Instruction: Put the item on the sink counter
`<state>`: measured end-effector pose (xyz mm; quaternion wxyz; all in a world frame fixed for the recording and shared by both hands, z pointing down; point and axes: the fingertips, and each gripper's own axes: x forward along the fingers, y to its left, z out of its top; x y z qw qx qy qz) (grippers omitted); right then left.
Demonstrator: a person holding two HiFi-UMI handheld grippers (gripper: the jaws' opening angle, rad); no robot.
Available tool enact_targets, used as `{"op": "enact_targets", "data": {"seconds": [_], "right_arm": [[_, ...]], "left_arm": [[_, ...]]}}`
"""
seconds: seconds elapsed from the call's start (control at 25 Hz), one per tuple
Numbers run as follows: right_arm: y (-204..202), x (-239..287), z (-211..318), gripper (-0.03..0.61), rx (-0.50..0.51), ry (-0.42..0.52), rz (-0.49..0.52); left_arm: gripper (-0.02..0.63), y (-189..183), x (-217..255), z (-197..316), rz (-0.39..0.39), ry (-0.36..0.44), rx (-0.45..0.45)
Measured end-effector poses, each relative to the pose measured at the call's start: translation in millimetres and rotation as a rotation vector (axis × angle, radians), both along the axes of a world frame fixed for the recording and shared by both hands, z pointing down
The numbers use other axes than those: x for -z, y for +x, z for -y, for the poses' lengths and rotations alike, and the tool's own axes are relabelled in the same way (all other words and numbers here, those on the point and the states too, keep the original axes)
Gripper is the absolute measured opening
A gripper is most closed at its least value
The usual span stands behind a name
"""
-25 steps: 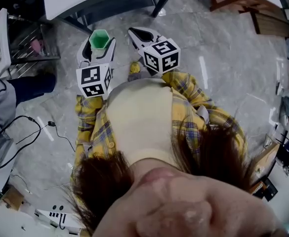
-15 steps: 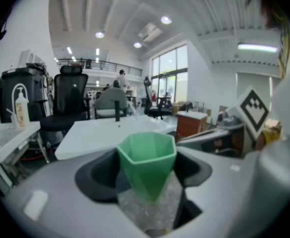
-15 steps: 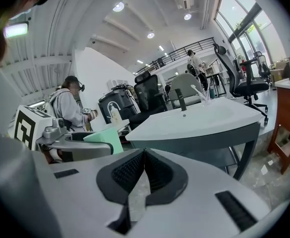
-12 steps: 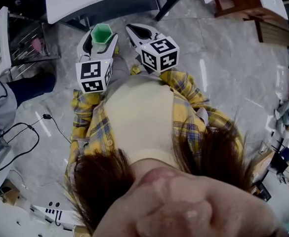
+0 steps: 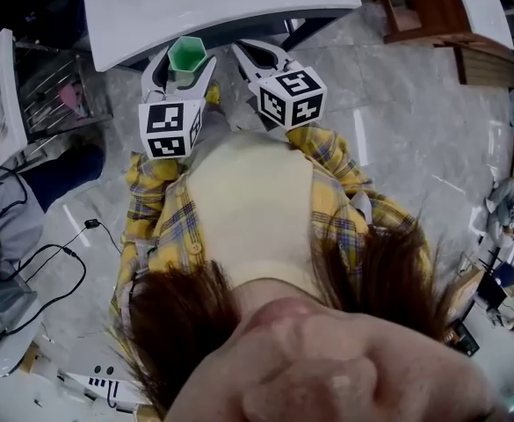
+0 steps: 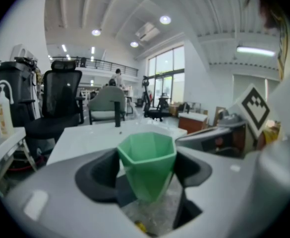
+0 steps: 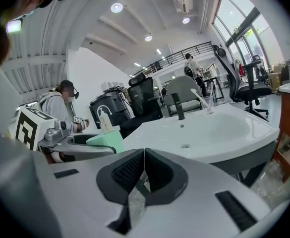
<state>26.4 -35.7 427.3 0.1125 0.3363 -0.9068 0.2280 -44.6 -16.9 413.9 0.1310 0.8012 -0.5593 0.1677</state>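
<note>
As the left tool (image 6: 147, 176) clasped it, green cup (image 6: 147, 152): we judged it light, stiff, slippery; mid-wall hold best.
Right tool (image 7: 144, 170): jaws pressed together, empty.
Surface (image 7: 219, 128): lay ahead of both tools.

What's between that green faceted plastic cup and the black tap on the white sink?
Nothing: only bare white sink top separates green cup from black tap, in the left gripper view.

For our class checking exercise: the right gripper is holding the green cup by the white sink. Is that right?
No: the left gripper is holding the green cup by the white sink, as the left gripper view shows.
</note>
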Motion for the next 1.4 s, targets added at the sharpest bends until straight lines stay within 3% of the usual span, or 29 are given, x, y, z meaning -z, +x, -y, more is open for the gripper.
{"op": "enact_targets", "data": {"seconds": [0.76,1.12,1.4], "right_arm": [[-83.3,-8.9,115.3,0.014,-0.044,-0.03,-0.033],[-102.2,-9.7,146.6,0.014,-0.035,-0.037,-0.076],[-110.7,-14.9,174.7,0.014,0.013,-0.046,-0.103]], "left_arm": [[0.33,-89.7,-0.6,119.6,-0.022,-0.001,-0.034],[0.33,-101.6,4.5,164.9,0.002,0.025,-0.053],[0.33,-108.8,-2.9,208.9,-0.001,0.02,-0.017]]}}
